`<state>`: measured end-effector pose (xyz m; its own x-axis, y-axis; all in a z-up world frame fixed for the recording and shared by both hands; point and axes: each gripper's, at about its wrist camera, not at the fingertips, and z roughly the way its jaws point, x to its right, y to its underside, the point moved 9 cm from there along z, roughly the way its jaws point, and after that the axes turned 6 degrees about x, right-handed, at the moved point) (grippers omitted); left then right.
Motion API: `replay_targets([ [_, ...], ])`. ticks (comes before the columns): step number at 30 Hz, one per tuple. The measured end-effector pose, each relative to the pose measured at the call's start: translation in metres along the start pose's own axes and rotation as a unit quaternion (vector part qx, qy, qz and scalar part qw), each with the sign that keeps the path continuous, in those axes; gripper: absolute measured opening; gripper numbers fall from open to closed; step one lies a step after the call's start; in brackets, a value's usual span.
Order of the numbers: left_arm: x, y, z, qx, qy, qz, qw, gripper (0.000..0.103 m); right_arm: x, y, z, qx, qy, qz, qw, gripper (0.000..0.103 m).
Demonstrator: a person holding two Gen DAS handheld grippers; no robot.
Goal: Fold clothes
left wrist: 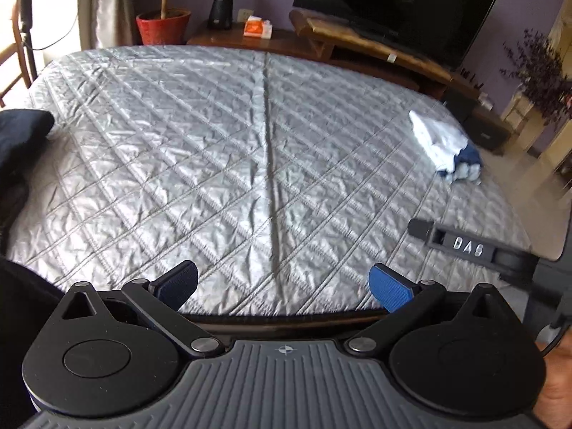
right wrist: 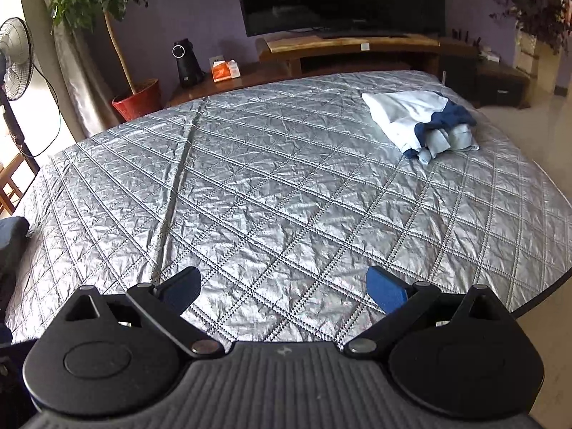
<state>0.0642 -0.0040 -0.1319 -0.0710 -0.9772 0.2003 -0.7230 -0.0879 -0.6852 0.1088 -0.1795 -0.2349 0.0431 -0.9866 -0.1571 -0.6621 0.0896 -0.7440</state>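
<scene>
Both grippers, left gripper (left wrist: 282, 286) and right gripper (right wrist: 282, 287), gape wide and empty; the clothes pile (right wrist: 422, 123) sits far right on the quilt (right wrist: 268, 196). Reach across, pinch one loose garment edge only.

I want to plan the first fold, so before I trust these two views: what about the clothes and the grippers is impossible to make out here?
- Clothes pile: how many garments, and which kinds; bunched white and blue layers hide each other in both views.
- Same pile in the left wrist view: blurred near the edge.
- Dark fabric: cut off by the left edge.
- Left gripper and right gripper are open and empty; their height above the quilt is unclear.
</scene>
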Motion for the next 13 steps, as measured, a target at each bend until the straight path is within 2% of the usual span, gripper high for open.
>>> replay_targets([
  [3,-0.001,-0.009,-0.003,0.029,-0.001,0.007,0.9996,0.103,-0.002,0.0,0.001,-0.002,0.001,-0.004,1.0,0.098],
  [6,-0.003,-0.017,0.001,0.038,-0.001,0.01,0.9992,0.102,-0.004,0.001,0.004,-0.007,0.003,-0.008,1.0,0.098],
  [10,-0.006,-0.024,0.014,0.035,-0.003,0.016,0.9992,0.101,-0.004,0.001,0.01,-0.02,0.004,-0.01,1.0,0.098],
  [13,-0.011,-0.025,0.031,0.015,-0.012,0.021,0.9996,0.101,-0.004,0.002,0.018,-0.037,0.005,-0.008,0.999,0.098],
])
